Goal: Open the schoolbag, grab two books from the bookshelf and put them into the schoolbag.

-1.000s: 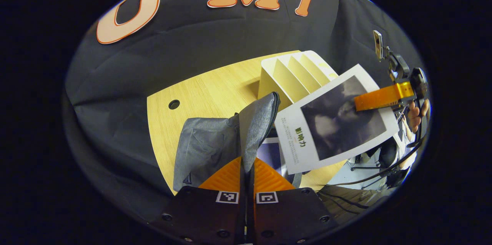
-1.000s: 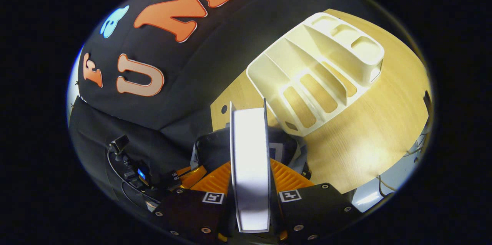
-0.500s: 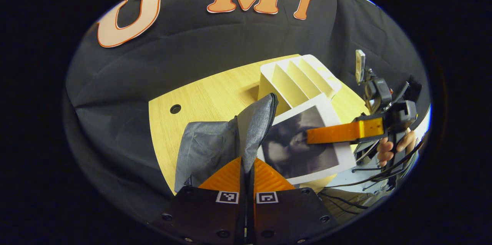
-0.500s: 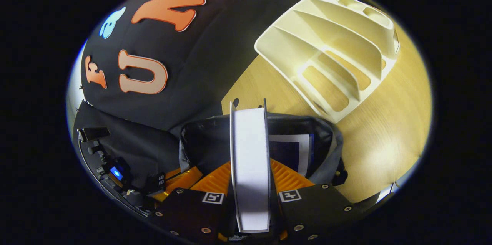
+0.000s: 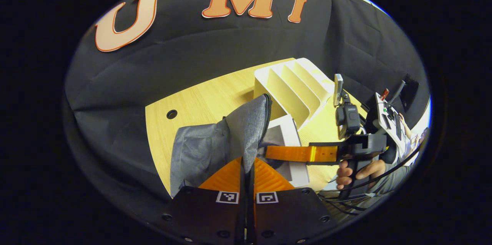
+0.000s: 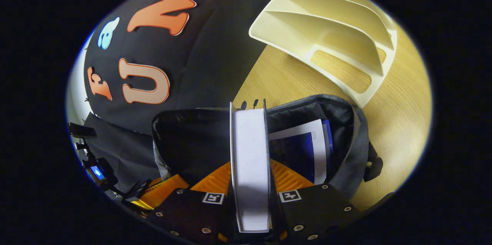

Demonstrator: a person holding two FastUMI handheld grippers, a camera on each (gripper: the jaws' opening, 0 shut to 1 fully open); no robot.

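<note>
The grey schoolbag (image 5: 203, 149) lies on the wooden table (image 5: 200, 95) with its zipped flap (image 5: 250, 129) pulled up. My left gripper (image 5: 248, 163) is shut on that flap's edge. In the right gripper view the bag's mouth (image 6: 192, 141) gapes wide, and a blue book (image 6: 303, 149) rests inside it. My right gripper (image 6: 250, 168) is shut on a second book (image 6: 250, 149), seen edge-on and poking into the opening. In the left gripper view that book (image 5: 286, 137) is partly sunk behind the flap, with the right gripper (image 5: 296, 153) on it. The cream bookshelf (image 6: 326, 18) stands behind, its slots bare.
The bookshelf (image 5: 292, 83) sits close behind the bag on the table. A hand (image 5: 357, 170) holds the right gripper's handle at the right, with cables trailing below. A round hole (image 5: 172, 114) marks the tabletop at the left. The black cloth wall backs the table.
The right gripper has come down and to the left with the second book, which went from hanging above the bag to sliding into its mouth. The left gripper kept holding the flap.
</note>
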